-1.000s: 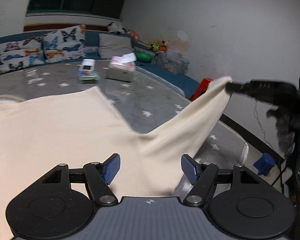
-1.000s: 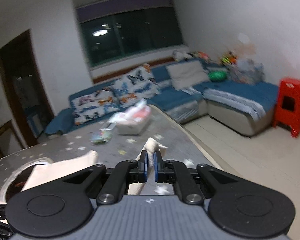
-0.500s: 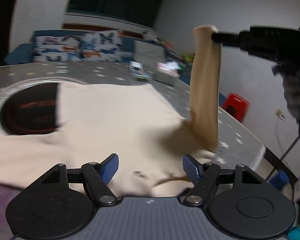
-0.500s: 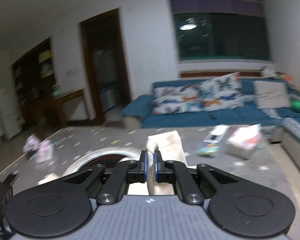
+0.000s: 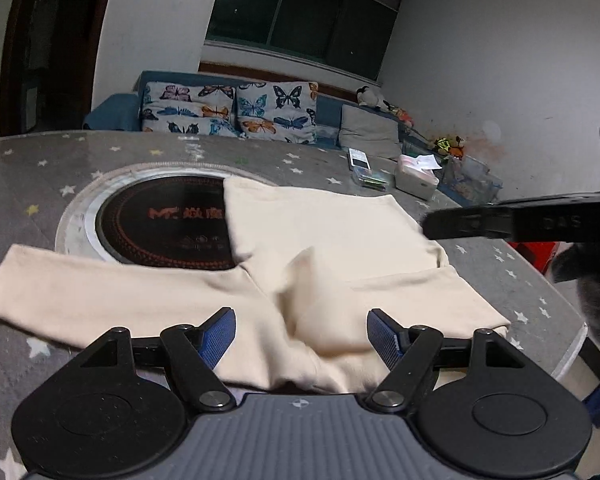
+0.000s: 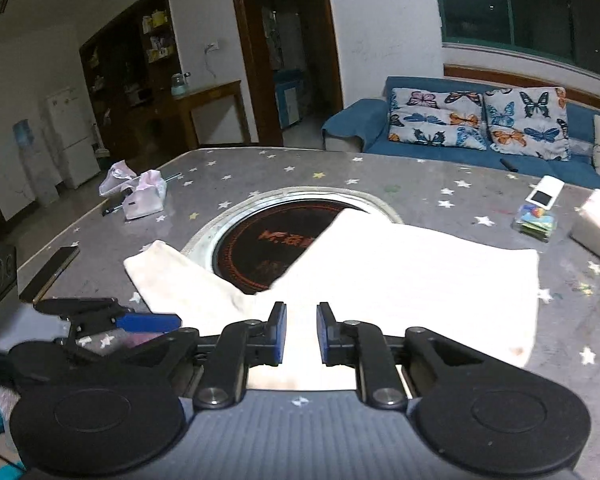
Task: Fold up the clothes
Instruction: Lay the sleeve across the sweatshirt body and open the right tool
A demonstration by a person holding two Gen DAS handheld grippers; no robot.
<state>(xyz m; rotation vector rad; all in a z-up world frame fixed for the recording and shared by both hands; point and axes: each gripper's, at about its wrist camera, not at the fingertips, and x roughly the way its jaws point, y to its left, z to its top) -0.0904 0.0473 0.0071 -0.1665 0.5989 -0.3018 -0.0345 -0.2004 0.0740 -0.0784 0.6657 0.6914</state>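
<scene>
Right wrist view: right gripper jaws narrowly parted, empty, over the shirt. Left gripper wide open, empty. Shirt lies mid-table, one sleeve unfolded. Advice: grip that cuff squarely.

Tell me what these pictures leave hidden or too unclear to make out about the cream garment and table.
- Cream garment: its near edge is hidden behind the left gripper in the left wrist view; the middle fold is motion-blurred.
- Round black hotplate: its lettering is partly covered by the garment in both views.
- Small boxes at the table's far side: labels too small to read.
- Right gripper: cloth below it is overexposed, without detail.
</scene>
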